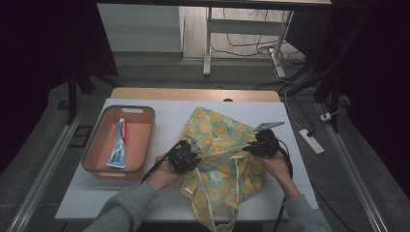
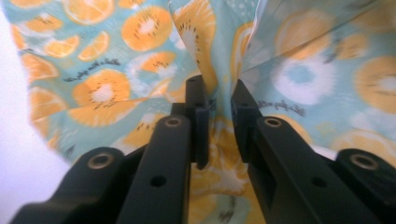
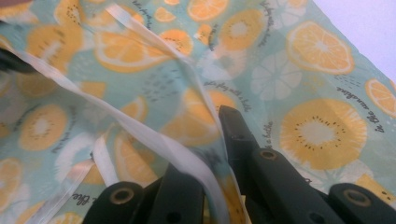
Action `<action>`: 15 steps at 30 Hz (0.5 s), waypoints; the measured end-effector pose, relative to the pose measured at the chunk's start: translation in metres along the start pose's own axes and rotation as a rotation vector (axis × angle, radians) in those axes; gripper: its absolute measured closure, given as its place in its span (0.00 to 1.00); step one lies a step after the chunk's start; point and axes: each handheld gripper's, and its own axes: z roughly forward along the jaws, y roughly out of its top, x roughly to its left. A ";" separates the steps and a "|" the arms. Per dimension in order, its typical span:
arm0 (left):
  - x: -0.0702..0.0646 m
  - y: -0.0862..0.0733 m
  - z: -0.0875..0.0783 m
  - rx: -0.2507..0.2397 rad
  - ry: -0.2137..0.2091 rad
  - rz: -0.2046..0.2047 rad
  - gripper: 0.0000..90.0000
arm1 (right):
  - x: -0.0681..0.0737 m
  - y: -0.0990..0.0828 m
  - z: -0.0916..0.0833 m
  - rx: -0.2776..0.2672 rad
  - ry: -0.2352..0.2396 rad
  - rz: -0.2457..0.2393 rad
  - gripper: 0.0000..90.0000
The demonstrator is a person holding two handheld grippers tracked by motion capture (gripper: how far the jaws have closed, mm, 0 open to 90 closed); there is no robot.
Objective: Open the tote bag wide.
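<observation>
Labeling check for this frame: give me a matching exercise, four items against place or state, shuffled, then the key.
Items:
1. toothpaste tube
2. fruit-print bag
3. left gripper
4. orange bin

Place or state:
A. stands at the left of the white table top
B. shut on a fold of the fabric
C. lies inside the bin
D. spread out at the middle of the table

Pairs: 1-C, 2-D, 3-B, 4-A

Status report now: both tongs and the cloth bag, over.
Left tongs shut on bag fold. Right tongs shut on bag edge by white strap. Toothpaste in orange bin, apart. Nothing blocking.
</observation>
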 end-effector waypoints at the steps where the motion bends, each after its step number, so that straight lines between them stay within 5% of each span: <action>1: 0.003 -0.002 -0.008 -0.018 -0.008 -0.009 0.92 | 0.001 0.001 -0.001 -0.007 0.012 -0.004 0.94; 2: 0.012 -0.005 -0.023 -0.044 -0.006 -0.023 0.92 | 0.002 0.001 -0.003 -0.013 0.027 -0.006 0.94; 7: 0.037 -0.011 -0.038 -0.050 0.032 -0.067 0.94 | 0.020 0.009 -0.002 -0.040 0.067 -0.057 0.94; 12: 0.049 -0.013 -0.025 -0.005 0.062 -0.099 0.94 | 0.032 0.013 0.004 -0.032 0.079 -0.091 0.95; 15: 0.049 -0.010 -0.012 0.032 0.072 -0.093 0.94 | 0.027 0.009 0.012 -0.009 0.056 -0.061 0.96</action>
